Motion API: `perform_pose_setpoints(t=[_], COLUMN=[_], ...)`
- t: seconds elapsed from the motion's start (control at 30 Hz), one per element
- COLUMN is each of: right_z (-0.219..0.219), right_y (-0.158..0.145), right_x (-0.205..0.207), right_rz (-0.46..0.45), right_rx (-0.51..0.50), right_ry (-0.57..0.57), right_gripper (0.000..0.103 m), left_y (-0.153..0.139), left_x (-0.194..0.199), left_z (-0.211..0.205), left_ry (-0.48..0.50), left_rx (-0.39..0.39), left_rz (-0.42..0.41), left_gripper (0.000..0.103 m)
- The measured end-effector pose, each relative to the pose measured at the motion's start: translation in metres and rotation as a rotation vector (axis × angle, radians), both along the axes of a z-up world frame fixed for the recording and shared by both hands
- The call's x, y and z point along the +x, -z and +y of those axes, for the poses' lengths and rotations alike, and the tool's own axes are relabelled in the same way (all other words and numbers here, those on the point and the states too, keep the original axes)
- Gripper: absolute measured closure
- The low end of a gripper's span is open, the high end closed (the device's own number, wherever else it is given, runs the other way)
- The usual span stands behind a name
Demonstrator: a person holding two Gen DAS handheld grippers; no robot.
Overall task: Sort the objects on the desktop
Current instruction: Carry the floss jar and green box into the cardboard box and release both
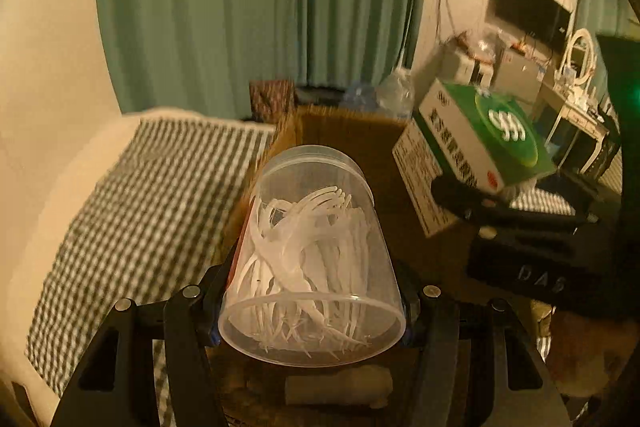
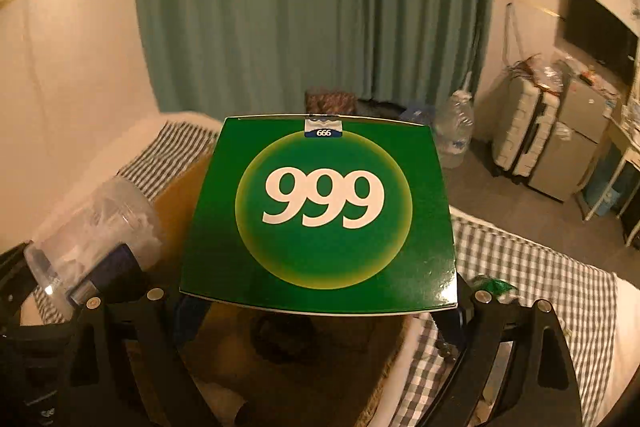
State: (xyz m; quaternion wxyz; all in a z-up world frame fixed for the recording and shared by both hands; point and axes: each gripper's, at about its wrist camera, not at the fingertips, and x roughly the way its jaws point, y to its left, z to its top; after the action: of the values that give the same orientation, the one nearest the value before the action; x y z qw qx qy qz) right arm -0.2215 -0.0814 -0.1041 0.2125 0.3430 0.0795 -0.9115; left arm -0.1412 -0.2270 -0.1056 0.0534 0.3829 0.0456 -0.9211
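My left gripper [image 1: 312,311] is shut on a clear plastic jar of white floss picks [image 1: 312,255] and holds it tilted above an open cardboard box [image 1: 360,135]. My right gripper [image 2: 320,311] is shut on a green medicine box marked 999 [image 2: 320,215] and holds it flat above the same cardboard box [image 2: 176,203]. The green box [image 1: 480,139] and the right gripper show at the right of the left wrist view. The jar [image 2: 96,223] shows at the left of the right wrist view.
The cardboard box sits on a bed with a checked cover [image 1: 140,207] [image 2: 540,287]. A white object [image 1: 340,383] lies inside the box. Green curtains [image 2: 312,7], a water bottle [image 2: 456,135], suitcases [image 2: 536,135] and a TV [image 2: 600,27] stand beyond.
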Motion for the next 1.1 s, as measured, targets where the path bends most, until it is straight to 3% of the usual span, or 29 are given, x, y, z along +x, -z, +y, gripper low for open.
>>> perform_pose_setpoints(t=[0.2, 0.3, 0.43, 0.57, 0.67, 1.1], right_z=[-0.022, -0.027, -0.021, -0.015, -0.011, 0.012], right_y=[0.020, 0.032, 0.037, 0.034, 0.031, -0.015], right_x=[-0.021, -0.023, -0.033, -0.033, -0.034, -0.019], right_rz=[-0.050, -0.095, -0.162, -0.154, -0.156, -0.022], right_rx=[0.179, 0.210, 0.182, 0.167, 0.144, 0.054], right_ry=[-0.098, -0.101, -0.095, -0.094, -0.090, -0.026], right_gripper=[0.011, 0.011, 0.011, 0.010, 0.009, 0.008], left_y=[0.021, 0.031, 0.031, 0.029, 0.020, 0.002], left_x=[-0.008, -0.012, -0.012, -0.011, -0.010, -0.009], left_z=[0.012, 0.014, 0.013, 0.015, 0.018, 0.019], left_ry=[0.061, 0.060, 0.048, 0.036, 0.034, 0.030], left_rx=[-0.029, -0.047, -0.031, -0.047, -0.058, -0.058], left_rz=[-0.092, -0.133, -0.136, -0.137, -0.112, -0.046], left_gripper=[0.041, 0.041, 0.041, 0.038, 0.021, 0.019])
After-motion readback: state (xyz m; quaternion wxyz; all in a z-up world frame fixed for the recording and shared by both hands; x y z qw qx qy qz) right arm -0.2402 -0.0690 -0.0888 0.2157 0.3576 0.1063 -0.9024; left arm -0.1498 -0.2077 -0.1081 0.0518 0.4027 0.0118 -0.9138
